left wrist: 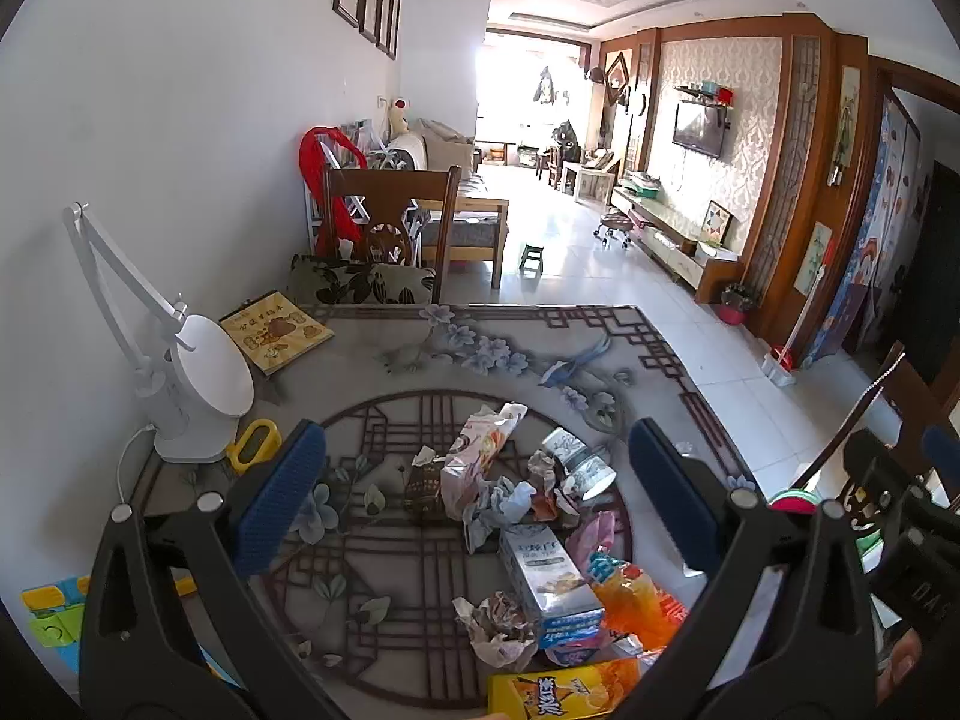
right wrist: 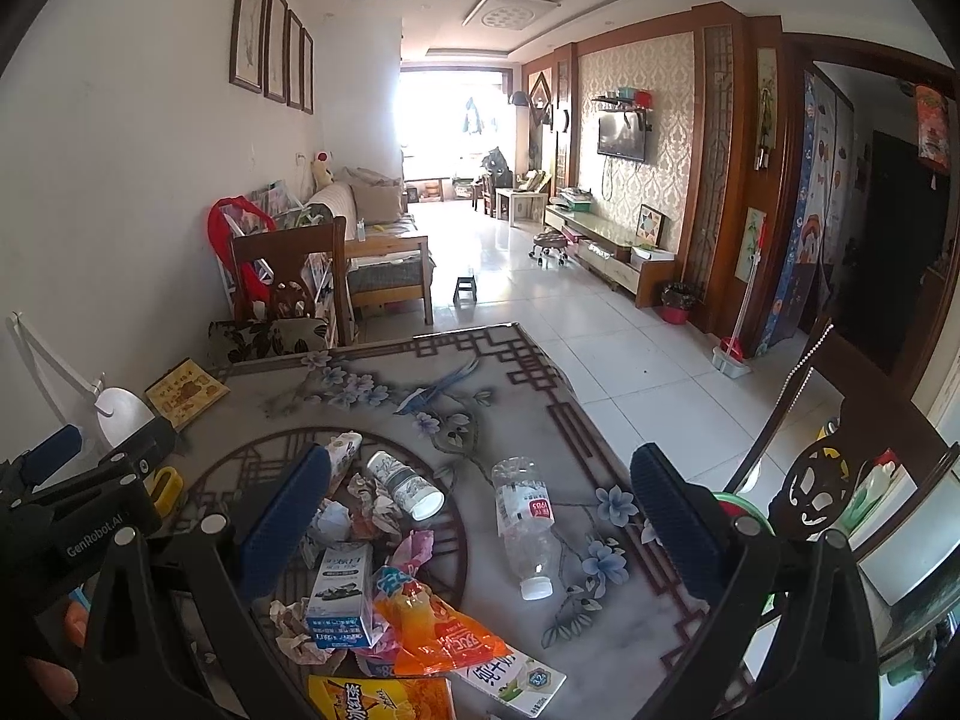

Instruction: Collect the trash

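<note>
A pile of trash lies on the patterned table [left wrist: 420, 330]. In the left wrist view it holds a crumpled snack wrapper [left wrist: 480, 450], a tipped paper cup [left wrist: 579, 459], a blue-white milk carton [left wrist: 549, 582], an orange wrapper [left wrist: 636, 600], crumpled paper [left wrist: 501, 630] and a yellow box [left wrist: 564, 690]. My left gripper [left wrist: 477, 495] hangs open above the pile, holding nothing. My right gripper [right wrist: 483, 519] is open too, above an empty plastic bottle [right wrist: 525, 522] that lies on its side. The cup [right wrist: 405, 483], the carton [right wrist: 342, 594] and the orange wrapper [right wrist: 438, 624] sit to the bottle's left.
A white desk lamp [left wrist: 198, 384], a yellow book [left wrist: 276, 330] and a yellow tool [left wrist: 255, 444] occupy the table's left side. A wooden chair [left wrist: 390, 228] stands at the far edge and another chair [right wrist: 822, 480] at the right. A tiled floor [right wrist: 600, 330] lies beyond.
</note>
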Demonstrator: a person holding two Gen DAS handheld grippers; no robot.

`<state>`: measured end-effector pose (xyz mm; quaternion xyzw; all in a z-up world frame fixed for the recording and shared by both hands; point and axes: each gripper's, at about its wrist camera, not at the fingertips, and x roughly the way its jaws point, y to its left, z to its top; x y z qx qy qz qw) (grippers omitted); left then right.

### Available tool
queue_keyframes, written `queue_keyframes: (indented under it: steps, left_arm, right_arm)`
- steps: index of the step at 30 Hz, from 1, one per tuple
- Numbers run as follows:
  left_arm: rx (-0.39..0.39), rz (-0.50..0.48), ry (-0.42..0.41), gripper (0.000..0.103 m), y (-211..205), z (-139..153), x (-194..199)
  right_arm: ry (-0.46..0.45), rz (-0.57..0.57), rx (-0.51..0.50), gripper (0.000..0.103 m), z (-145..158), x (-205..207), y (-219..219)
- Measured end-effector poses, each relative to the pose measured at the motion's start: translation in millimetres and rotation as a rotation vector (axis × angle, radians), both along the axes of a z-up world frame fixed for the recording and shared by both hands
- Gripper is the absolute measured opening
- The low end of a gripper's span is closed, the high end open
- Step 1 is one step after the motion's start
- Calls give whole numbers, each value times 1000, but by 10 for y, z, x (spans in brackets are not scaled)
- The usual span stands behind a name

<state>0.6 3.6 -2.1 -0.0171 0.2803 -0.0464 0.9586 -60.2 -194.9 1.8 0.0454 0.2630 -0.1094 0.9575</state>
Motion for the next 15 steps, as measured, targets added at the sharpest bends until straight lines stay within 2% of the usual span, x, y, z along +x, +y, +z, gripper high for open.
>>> queue_keyframes:
  steps: [15]
  left_arm:
    - [3,-2,1,99,-6,-52,-17]
  right_arm:
    - [11,-3,0,96,-52,-12,-32]
